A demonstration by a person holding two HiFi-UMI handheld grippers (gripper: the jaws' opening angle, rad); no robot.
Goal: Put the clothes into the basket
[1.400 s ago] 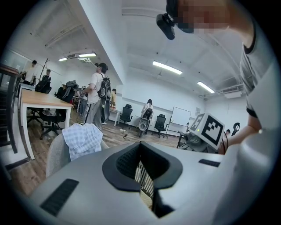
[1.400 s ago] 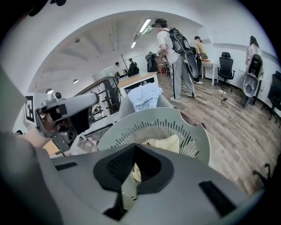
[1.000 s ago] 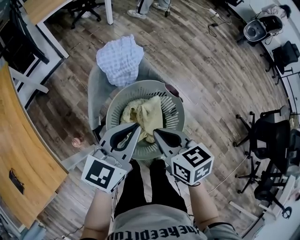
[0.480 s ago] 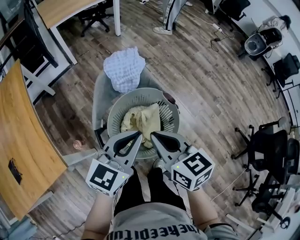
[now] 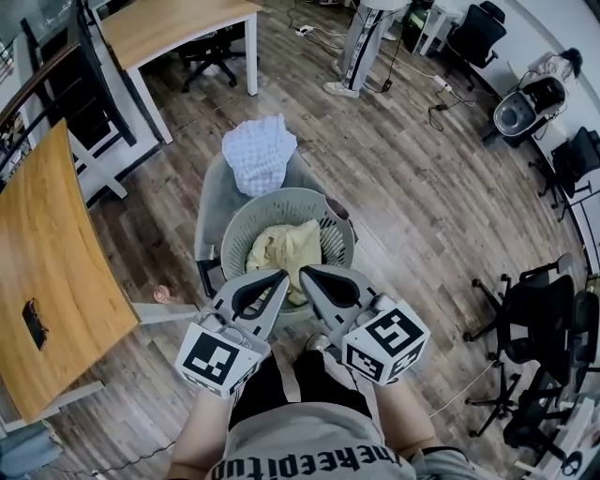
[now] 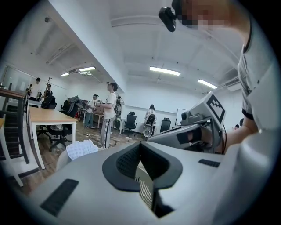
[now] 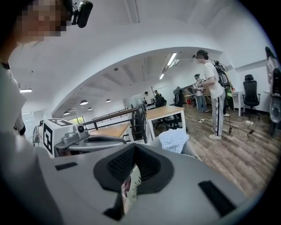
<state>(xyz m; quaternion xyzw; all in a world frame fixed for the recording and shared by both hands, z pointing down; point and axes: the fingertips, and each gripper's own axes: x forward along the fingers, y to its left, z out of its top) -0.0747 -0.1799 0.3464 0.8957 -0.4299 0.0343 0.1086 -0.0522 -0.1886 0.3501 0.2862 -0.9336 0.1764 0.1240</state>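
Note:
A round grey basket (image 5: 234, 239) stands on a grey chair (image 5: 211, 202), and a yellow garment (image 5: 286, 248) lies crumpled inside it. A white-and-blue checked cloth (image 5: 258, 150) hangs over the chair's back; it also shows in the left gripper view (image 6: 81, 149) and the right gripper view (image 7: 173, 139). My left gripper (image 5: 281, 275) and right gripper (image 5: 305, 272) hover side by side above the basket's near rim. Both are shut with nothing between the jaws. Through each gripper's jaw hollow I see only a slice of the slotted basket wall (image 6: 145, 191).
A wooden desk (image 5: 47, 253) runs along the left and another (image 5: 178, 23) stands at the back. A person (image 5: 366, 47) stands beyond the chair. Black office chairs (image 5: 544, 309) crowd the right. A small pink object (image 5: 161, 294) lies on the wood floor.
Both grippers have risen away from the basket and stayed shut. The basket looks smaller and farther below; the yellow garment stays inside it.

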